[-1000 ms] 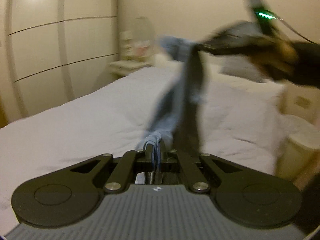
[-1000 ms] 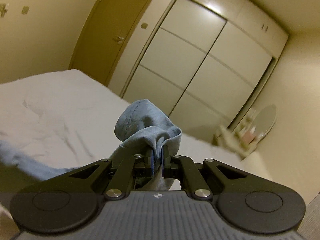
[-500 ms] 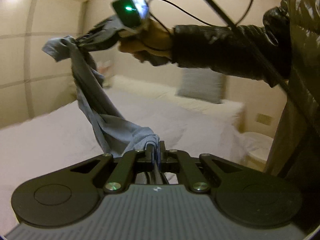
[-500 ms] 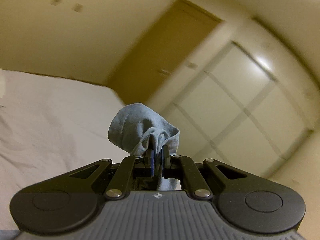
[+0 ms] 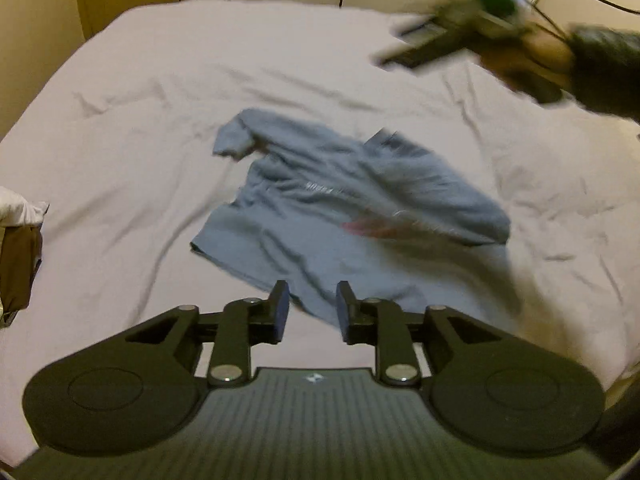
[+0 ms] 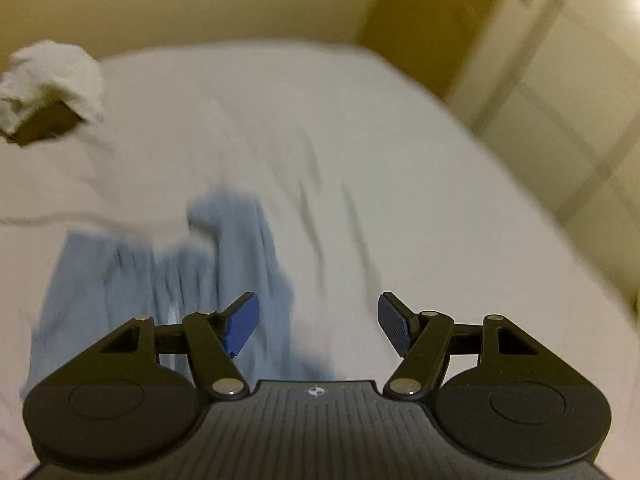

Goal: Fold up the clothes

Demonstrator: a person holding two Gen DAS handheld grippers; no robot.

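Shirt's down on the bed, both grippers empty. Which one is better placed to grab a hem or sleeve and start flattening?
Left, probably. The left gripper is open, low over the blue shirt's near hem. The right gripper, also open, is raised and blurred in the left view, with the shirt off to its left.

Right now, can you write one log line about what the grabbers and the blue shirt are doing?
left gripper: open, empty | right gripper: open, empty | blue shirt: lying crumpled on bed | fold: not started
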